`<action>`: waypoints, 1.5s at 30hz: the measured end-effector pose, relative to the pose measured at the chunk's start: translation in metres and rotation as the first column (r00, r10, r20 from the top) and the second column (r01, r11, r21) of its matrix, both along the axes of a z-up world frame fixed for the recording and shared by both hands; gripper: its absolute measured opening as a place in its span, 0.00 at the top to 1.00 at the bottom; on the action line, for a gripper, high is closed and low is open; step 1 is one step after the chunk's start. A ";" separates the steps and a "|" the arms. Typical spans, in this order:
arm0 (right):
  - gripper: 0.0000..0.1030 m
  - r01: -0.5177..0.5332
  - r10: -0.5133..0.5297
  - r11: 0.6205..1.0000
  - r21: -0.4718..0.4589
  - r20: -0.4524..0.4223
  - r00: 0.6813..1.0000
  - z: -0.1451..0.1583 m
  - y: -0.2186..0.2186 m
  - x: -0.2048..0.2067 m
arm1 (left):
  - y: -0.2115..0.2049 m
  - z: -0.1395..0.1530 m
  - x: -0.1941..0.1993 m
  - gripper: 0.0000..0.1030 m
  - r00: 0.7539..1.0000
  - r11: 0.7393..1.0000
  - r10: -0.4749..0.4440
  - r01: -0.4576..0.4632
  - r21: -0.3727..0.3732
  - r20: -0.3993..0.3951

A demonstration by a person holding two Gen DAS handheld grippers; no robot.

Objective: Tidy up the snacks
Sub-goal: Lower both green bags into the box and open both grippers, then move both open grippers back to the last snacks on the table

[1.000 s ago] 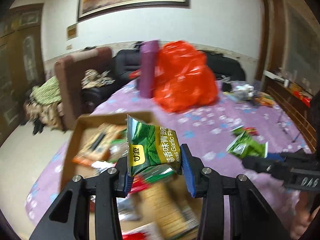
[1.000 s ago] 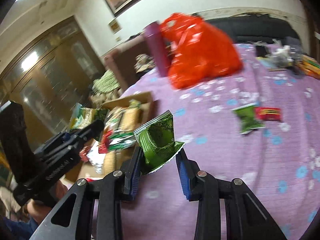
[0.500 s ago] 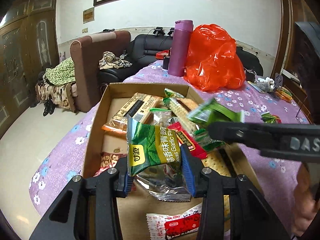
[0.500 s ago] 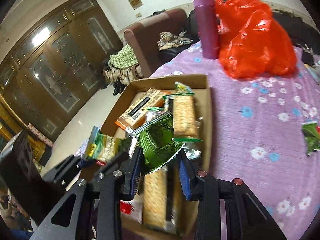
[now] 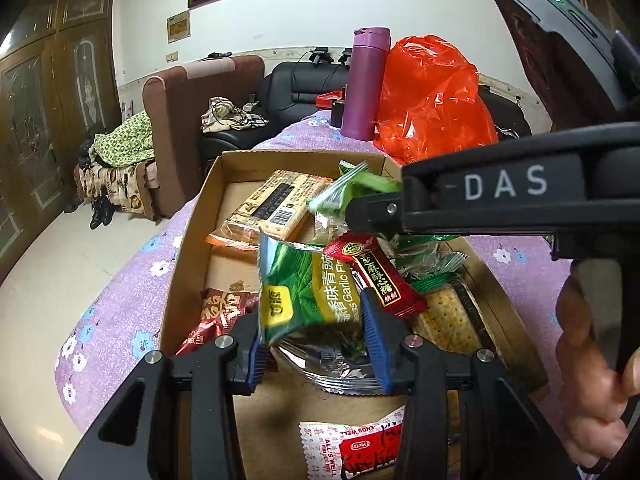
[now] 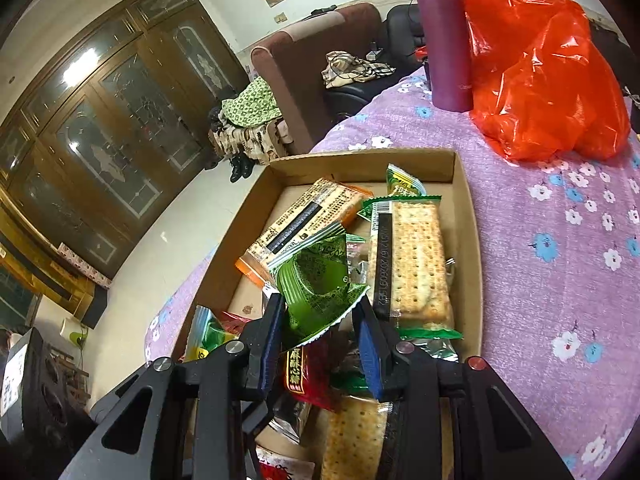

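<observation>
Both claws sit right over the cardboard box point(image 6: 460, 216), each w/ a green packet, so the coming move is most likely a straight drop: box floor lies directly below and ahead of both.

The right gripper point(image 6: 320, 340) is over the middle of the box; its blue pads flank a crumpled green packet point(image 6: 316, 280), and the jaws are opening a touch w/ the packet between them. Packet stands up out of the pads, foil edge on top, long side roughly across the jaws. Under it: a long cracker pack point(image 6: 412, 256) lying lengthwise in the box, an orange-ended biscuit pack point(image 6: 304, 216), and a red packet point(image 6: 304, 372) just below the jaws.

The left gripper point(image 5: 316, 344) is nearer the box's near end, clamped on a green pea packet point(image 5: 308, 288) w/ a yellow logo, held upright and a bit tilted. Just behind it lies a silver foil pack point(image 5: 332, 364); a red-and-white packet point(image 5: 356, 448) is nearer the lens.

Right claw looks closer to letting go. The box is on a purple flowered cloth point(image 6: 560, 260); a purple flask point(image 6: 444, 36) and an orange bag point(image 6: 536, 64) stand beyond it, well apart.
</observation>
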State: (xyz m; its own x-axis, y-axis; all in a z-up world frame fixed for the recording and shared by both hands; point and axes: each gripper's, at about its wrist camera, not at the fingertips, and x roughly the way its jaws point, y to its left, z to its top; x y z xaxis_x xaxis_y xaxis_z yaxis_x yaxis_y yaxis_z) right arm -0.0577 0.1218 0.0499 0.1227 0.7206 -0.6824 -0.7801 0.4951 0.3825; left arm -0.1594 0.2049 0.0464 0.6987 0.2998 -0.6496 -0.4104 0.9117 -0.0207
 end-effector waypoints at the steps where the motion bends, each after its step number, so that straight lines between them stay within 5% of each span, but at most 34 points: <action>1: 0.62 0.001 -0.001 1.000 -0.002 0.003 1.000 0.000 0.001 0.000 | 0.000 0.000 0.000 0.60 1.000 1.000 0.001 -0.001 0.000 0.000; 25: 0.62 0.086 -0.084 0.989 0.120 -0.026 0.996 0.024 -0.082 0.016 | -0.027 0.030 -0.005 0.46 0.999 0.999 -0.007 0.005 0.045 0.047; 36: 0.62 0.221 -0.210 0.962 0.161 -0.086 0.974 0.021 -0.156 0.057 | -0.080 0.052 0.015 0.46 0.992 0.990 -0.119 0.115 0.084 0.051; 45: 0.62 0.355 -0.340 0.921 0.162 -0.114 0.934 0.016 -0.234 0.108 | -0.132 0.061 0.058 0.46 0.965 0.965 -0.261 0.260 0.020 0.021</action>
